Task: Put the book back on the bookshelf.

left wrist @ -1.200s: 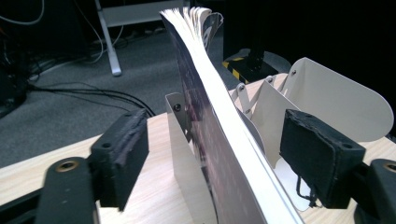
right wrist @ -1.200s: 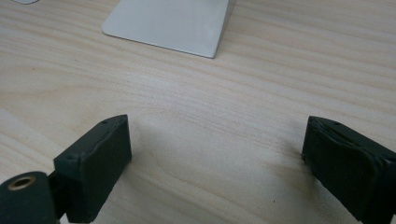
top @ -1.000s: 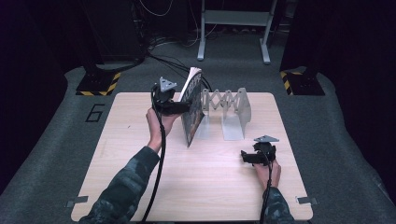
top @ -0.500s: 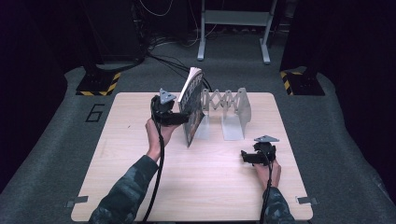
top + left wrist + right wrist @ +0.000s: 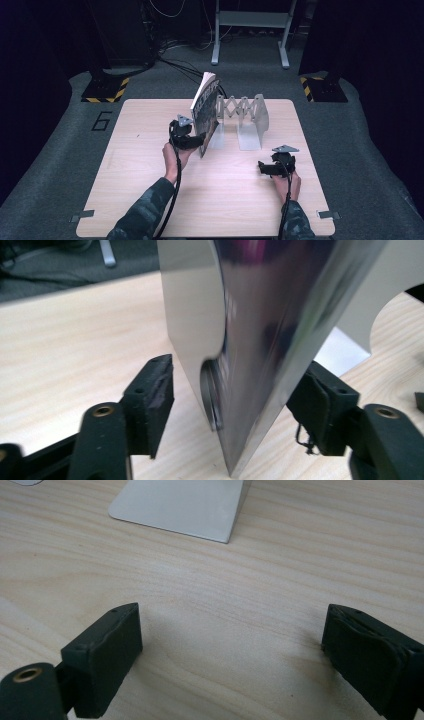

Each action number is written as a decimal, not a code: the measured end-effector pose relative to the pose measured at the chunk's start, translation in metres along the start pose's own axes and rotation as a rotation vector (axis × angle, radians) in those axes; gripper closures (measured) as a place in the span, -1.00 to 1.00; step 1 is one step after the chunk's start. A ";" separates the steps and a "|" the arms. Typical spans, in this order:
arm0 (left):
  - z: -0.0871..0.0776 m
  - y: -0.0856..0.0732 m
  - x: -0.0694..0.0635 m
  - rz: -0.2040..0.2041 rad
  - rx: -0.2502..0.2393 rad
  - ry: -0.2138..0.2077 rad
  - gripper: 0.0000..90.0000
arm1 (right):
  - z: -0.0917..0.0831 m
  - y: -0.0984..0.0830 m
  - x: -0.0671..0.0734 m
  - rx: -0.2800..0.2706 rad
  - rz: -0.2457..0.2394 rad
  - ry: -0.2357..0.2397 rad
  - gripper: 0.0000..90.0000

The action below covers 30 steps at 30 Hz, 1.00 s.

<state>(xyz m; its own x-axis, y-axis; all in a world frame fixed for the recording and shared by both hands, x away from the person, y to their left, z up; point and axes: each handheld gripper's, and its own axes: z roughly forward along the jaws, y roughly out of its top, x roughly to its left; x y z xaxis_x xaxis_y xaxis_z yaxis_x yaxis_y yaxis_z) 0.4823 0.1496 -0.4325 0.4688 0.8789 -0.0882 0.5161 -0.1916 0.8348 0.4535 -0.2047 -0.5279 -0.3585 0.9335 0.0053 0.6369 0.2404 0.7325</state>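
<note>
We see the book (image 5: 204,111) standing upright on the table (image 5: 150,150), at the left end of the metal rack (image 5: 245,112), leaning against the rack's left plate. In the left gripper view its glossy cover is blurred, so we cannot read anything on it, and its top is cut off by the frame.

The left gripper (image 5: 197,142) is at the near lower corner of the book, and its jaws have just been closing around it. The right pad (image 5: 320,410) seems to touch the cover, while the left pad (image 5: 152,395) stands apart from the rack plate beside it, so the book is between the jaws but not clamped.

The right gripper (image 5: 265,167) rests low over the table, near the right, well apart from the book. Its jaws stand wide with bare wood between them.
</note>
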 end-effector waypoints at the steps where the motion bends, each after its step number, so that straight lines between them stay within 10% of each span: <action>1: 0.007 -0.007 -0.001 -0.045 0.000 -0.026 -0.07 | 0.000 0.000 0.000 0.000 0.000 0.000 -0.81; 11: 0.022 -0.020 -0.001 -0.152 -0.002 -0.055 0.60 | 0.000 0.000 0.001 0.004 0.015 0.000 -0.80; 17: 0.022 -0.022 -0.004 -0.226 -0.010 -0.061 0.72 | 0.000 0.000 0.001 0.003 0.013 0.001 -0.80; 30: 0.019 -0.022 -0.017 -0.222 -0.022 -0.098 0.60 | 0.000 0.000 0.001 0.001 0.016 -0.002 -0.80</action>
<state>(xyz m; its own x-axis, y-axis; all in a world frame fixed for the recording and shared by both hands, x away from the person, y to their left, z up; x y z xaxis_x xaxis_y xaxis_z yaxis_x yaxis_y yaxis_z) 0.4770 0.1307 -0.4597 0.4132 0.8517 -0.3222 0.5988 0.0125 0.8008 0.4527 -0.2034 -0.5280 -0.3470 0.9377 0.0159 0.6431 0.2255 0.7318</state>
